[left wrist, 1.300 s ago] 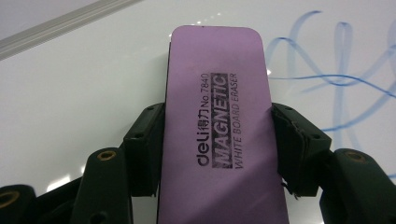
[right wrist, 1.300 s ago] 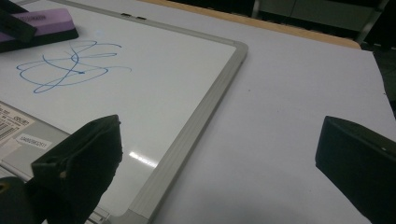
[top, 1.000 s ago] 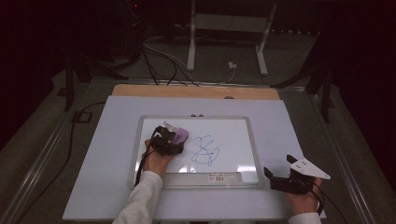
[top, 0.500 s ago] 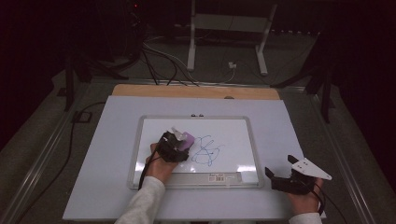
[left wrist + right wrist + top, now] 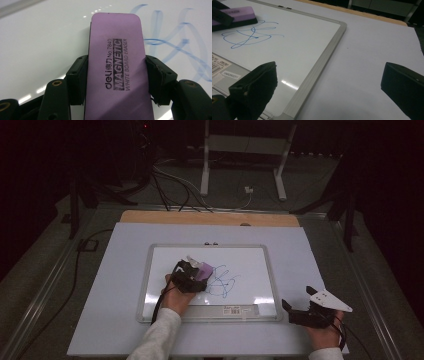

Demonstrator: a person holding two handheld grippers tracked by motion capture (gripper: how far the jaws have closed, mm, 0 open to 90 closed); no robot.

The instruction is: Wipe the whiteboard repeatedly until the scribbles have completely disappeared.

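We are gripping the purple eraser [image 5: 117, 72] in the left gripper [image 5: 192, 276], flat on the whiteboard [image 5: 250, 257] just beside the blue scribble [image 5: 222, 282]. We should be pressing evenly while sweeping across every line. The right gripper [image 5: 300, 312] is resting open, empty.

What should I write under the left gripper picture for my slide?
Left gripper squeezing a purple eraser on the whiteboard, next to blue scribbles.

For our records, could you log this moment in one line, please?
left gripper shut on eraser | beside scribble | right gripper open
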